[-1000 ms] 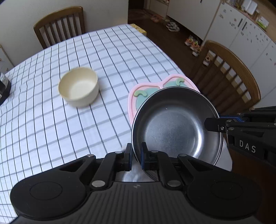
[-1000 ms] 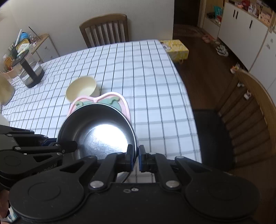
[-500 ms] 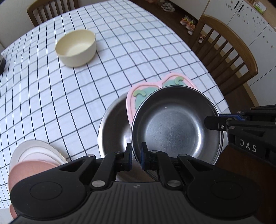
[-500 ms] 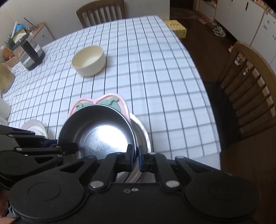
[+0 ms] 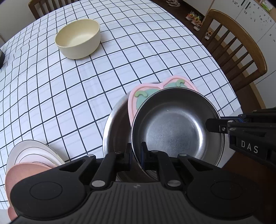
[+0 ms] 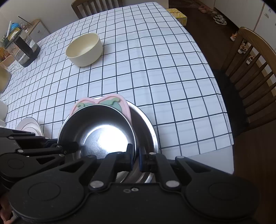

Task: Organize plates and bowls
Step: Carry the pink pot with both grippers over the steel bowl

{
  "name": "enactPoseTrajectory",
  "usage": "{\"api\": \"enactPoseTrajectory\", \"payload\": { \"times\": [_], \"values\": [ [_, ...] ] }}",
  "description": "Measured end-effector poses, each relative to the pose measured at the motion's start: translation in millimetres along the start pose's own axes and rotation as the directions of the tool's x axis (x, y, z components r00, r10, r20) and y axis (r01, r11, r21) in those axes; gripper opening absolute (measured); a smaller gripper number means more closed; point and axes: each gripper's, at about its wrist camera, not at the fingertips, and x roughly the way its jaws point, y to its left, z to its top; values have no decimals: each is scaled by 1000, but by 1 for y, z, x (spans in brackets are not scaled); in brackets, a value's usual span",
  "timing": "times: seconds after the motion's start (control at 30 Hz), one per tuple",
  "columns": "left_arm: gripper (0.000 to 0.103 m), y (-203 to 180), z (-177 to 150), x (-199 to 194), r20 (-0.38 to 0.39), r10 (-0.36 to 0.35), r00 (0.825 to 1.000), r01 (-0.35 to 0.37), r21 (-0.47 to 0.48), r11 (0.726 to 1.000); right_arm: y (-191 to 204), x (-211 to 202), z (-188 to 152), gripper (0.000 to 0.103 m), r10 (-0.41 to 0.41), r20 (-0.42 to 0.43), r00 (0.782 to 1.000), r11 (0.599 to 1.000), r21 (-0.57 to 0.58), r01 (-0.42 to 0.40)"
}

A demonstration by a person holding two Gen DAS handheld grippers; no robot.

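Over the checked tablecloth [image 5: 69, 89], 2 claws [image 5: 136, 156] [image 6: 136, 158] pinch a steel bowl [image 5: 174, 127].

A dining room of a home is being shown. A table [image 6: 155, 69] is being covered by a white checked cloth, and wooden chairs [image 6: 255, 69] are being kept around it. Shoes [image 5: 195, 17] are being left on the dark wooden floor beside white cupboards [image 5: 258, 19]. A glass kettle [image 6: 25, 50] and a yellow box [image 6: 177, 15] are being kept nearby.
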Motion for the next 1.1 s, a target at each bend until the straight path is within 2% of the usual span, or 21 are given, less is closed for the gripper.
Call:
{"api": "enactPoseTrajectory", "payload": {
  "times": [0.3, 0.5, 0.8, 1.1],
  "values": [
    [8, 3, -3, 15, -26, 2, 1000, -2, -9, 1000, -1, 18, -1, 8, 8, -42, 999, 1000, -7, -8],
    [8, 6, -3, 16, -25, -10, 1000, 10, -13, 1000, 0, 17, 1, 10, 16, -38, 999, 1000, -11, -17],
    [9, 10, -6, 12, -4, -38, 999, 38, -26, 999, 0, 11, -1, 25, 23, -16, 1000, 999, -25, -24],
    [11, 15, -7, -12, 64, -68, 996, 70, -26, 997, 5, -12, -5, 33, 40, 41, 998, 999, -39, -38]
  ]
}}
